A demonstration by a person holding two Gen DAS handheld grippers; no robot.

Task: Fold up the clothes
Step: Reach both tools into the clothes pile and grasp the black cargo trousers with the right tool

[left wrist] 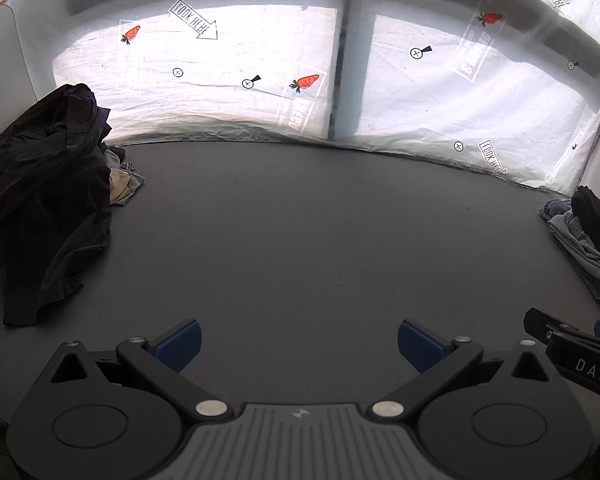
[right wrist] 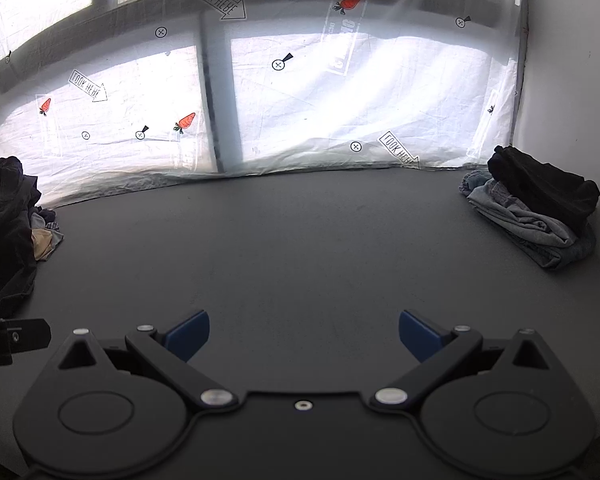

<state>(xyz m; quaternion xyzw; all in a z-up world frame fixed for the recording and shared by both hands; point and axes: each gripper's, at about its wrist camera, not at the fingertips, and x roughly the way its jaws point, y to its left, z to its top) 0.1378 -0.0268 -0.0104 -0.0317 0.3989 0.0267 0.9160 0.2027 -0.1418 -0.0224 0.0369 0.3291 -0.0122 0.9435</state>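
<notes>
A heap of unfolded clothes [left wrist: 48, 188], mostly black with tan and checked pieces showing at its far side, lies on the left of the dark grey table [left wrist: 300, 232]. The same heap [right wrist: 4, 232] fills the left edge of the right wrist view. On the right, a folded stack [right wrist: 536, 212] holds grey denim with a black garment on top; it also shows as the stack [left wrist: 584, 240] at the right edge. My left gripper [left wrist: 298, 344] is open over bare table, holding nothing. My right gripper [right wrist: 304, 336] is open too, and empty.
A white printed sheet [left wrist: 240, 80] with carrots and arrows hangs behind the table's far edge. A white wall [right wrist: 572, 80] closes off the right side. The right gripper's body [left wrist: 572, 352] shows at the lower right, the left gripper's body [right wrist: 8, 340] at the lower left.
</notes>
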